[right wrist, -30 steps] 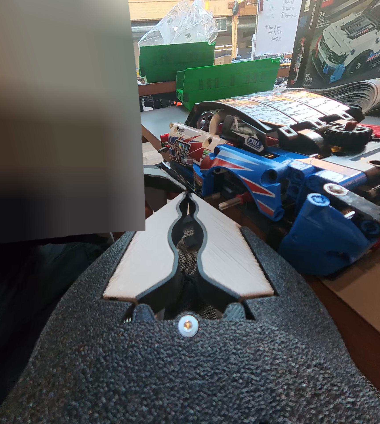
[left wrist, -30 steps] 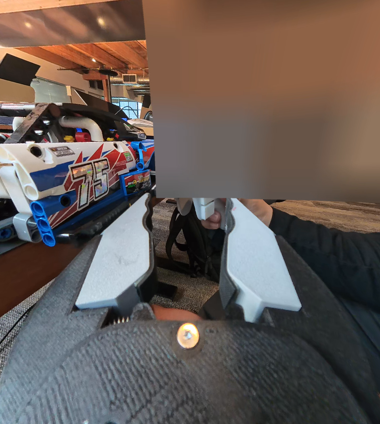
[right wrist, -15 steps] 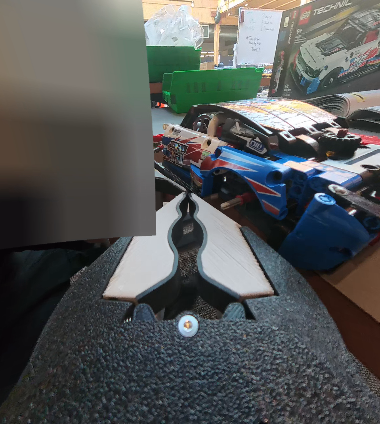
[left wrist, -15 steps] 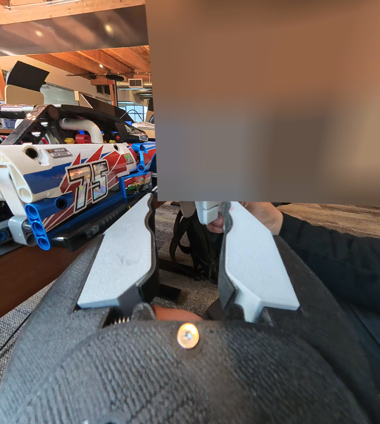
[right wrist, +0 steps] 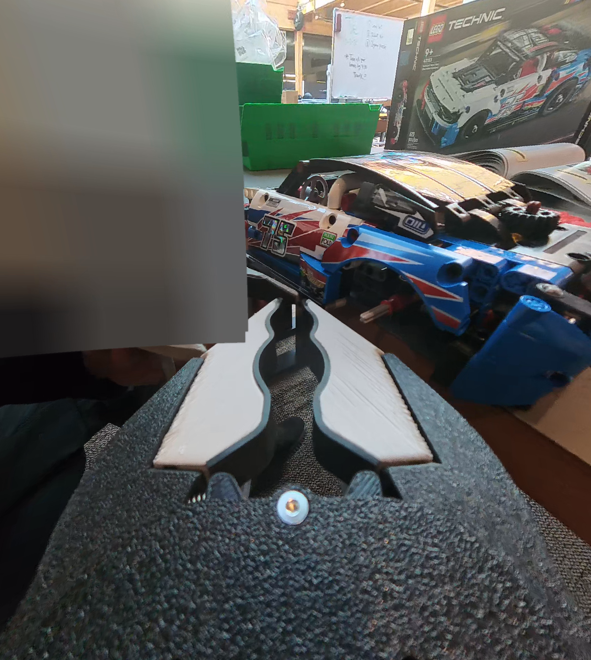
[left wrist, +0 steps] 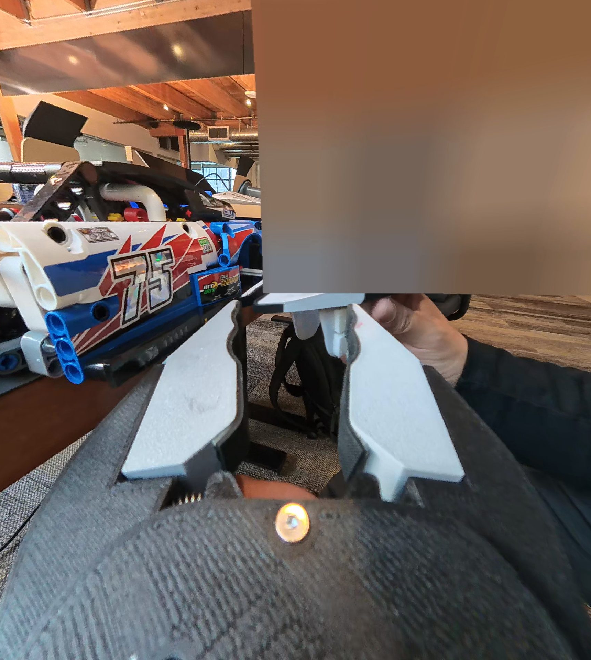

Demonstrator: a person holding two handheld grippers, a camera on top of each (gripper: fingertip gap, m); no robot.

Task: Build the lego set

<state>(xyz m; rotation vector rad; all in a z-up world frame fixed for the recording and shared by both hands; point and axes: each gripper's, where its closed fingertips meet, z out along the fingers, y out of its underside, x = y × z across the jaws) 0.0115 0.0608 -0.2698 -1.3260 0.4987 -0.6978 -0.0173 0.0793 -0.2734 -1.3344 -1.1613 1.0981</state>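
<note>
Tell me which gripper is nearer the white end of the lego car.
Left. The left gripper sits off the table edge just beside the white end; the right gripper is farther along, by the blue wheel arch.

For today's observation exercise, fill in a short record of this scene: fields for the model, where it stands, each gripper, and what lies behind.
model: partly built lego car, blue, white and red, black roof, no wheel in the arch that shows
stands on: brown table
left gripper: open, empty, off the table edge, beside the car
right gripper: narrow gap at the tips, nothing between them, short of the car
hand: beyond the left gripper's tips
behind car: set box, open instruction booklet, green bin
</note>
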